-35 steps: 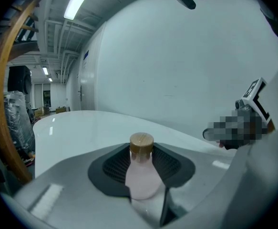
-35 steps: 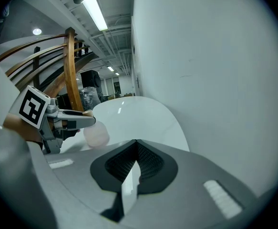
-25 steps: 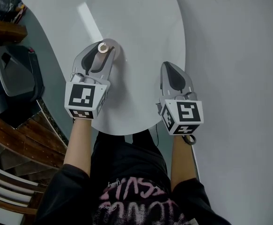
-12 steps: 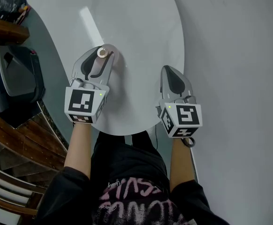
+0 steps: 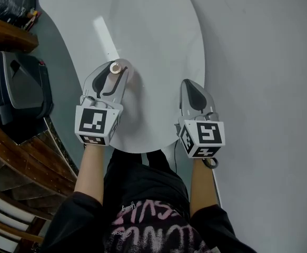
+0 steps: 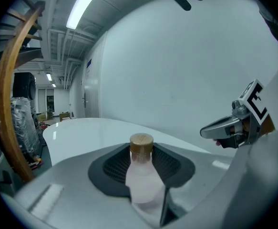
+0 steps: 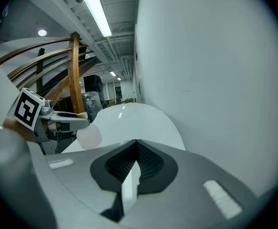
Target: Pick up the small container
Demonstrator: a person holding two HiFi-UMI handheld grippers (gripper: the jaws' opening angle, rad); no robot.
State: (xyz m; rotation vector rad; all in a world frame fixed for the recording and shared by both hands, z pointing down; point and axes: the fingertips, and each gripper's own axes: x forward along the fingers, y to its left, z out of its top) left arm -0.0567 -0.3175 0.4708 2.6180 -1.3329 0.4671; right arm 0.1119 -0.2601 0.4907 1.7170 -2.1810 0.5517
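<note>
Clamped between the left gripper [image 5: 115, 70] fingers: small container [image 6: 142, 175], a pale pinkish bottle with wooden cap [image 6: 141, 142], contents hard to tell. Right gripper [image 7: 129, 173] pinched together on nothing. Beyond both fingertips, white oval table [image 5: 158, 41]; farther off, curved wooden rails [image 7: 74, 70] and ceiling light [image 7: 99, 11].

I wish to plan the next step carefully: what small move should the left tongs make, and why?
Probably raise the closed left tongs straight up: their jaws grip the small container just below its wooden cap, over the white table. The right tongs are shut and empty.
</note>
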